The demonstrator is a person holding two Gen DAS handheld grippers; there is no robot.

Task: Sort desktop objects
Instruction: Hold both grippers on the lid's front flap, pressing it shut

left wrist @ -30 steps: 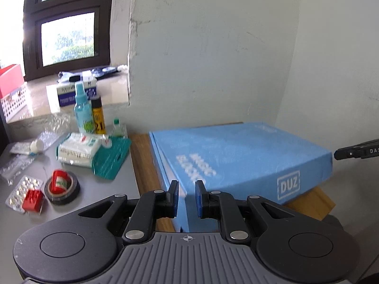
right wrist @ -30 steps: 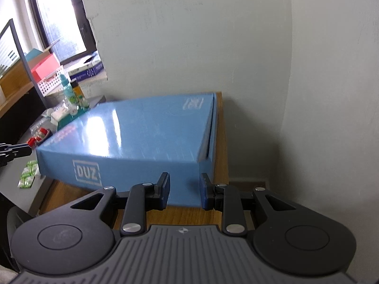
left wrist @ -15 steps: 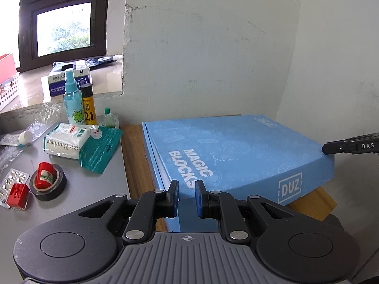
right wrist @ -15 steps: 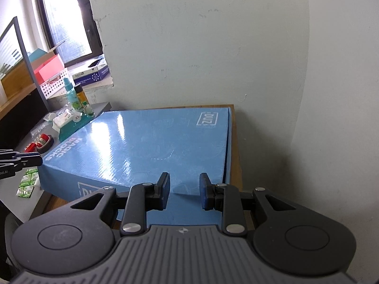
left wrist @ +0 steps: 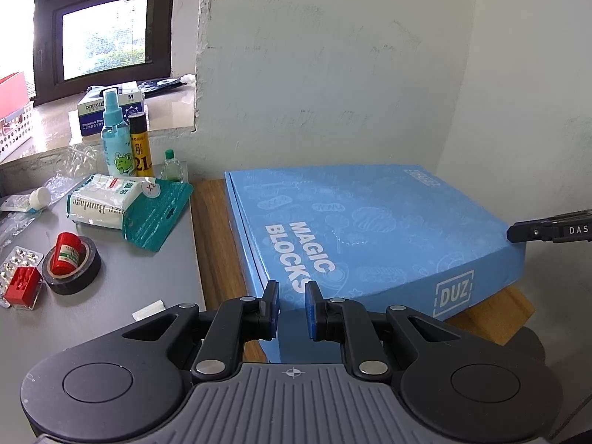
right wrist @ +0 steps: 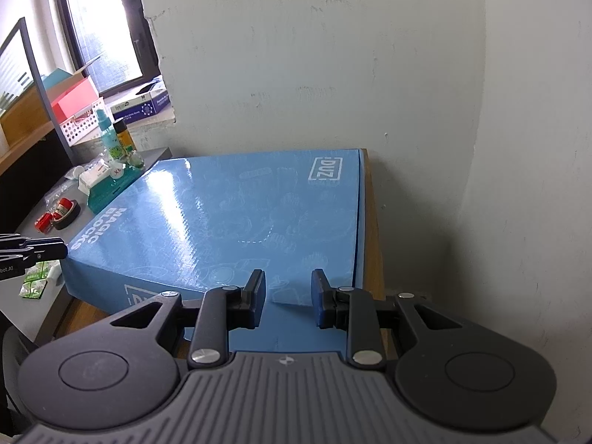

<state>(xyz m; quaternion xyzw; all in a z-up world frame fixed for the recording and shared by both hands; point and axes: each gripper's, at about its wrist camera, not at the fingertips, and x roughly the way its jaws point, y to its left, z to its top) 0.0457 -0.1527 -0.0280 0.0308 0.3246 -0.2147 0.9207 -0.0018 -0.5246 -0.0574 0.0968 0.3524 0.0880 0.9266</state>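
Observation:
A big blue "Magic Blocks" box (left wrist: pixel 370 229) (right wrist: pixel 240 214) lies on a wooden stand (left wrist: pixel 211 229) in the corner of the room, and its front right end juts past the stand. My left gripper (left wrist: pixel 292 309) sits at the box's near left corner, jaws narrow, with the blue cardboard between the pads. My right gripper (right wrist: pixel 288 296) holds the other end of the front side, a little wider, with the box's top edge between its pads. Each gripper's tip shows in the other view, the left gripper (right wrist: pixel 44 249) and the right gripper (left wrist: pixel 547 229).
Left of the stand is a grey desk (left wrist: pixel 122 270) with a black tape roll (left wrist: pixel 72 259) around a red bottle, a bandage pack (left wrist: pixel 100 203), a teal pouch (left wrist: pixel 155 214), a spray bottle (left wrist: pixel 118 137), a yellow tube (left wrist: pixel 140 144) and a red box (left wrist: pixel 24 285). White walls close in behind and to the right.
The box's near side has sunk and it now lies flatter on the wooden stand. Both grippers have come down with it, each still at its corner.

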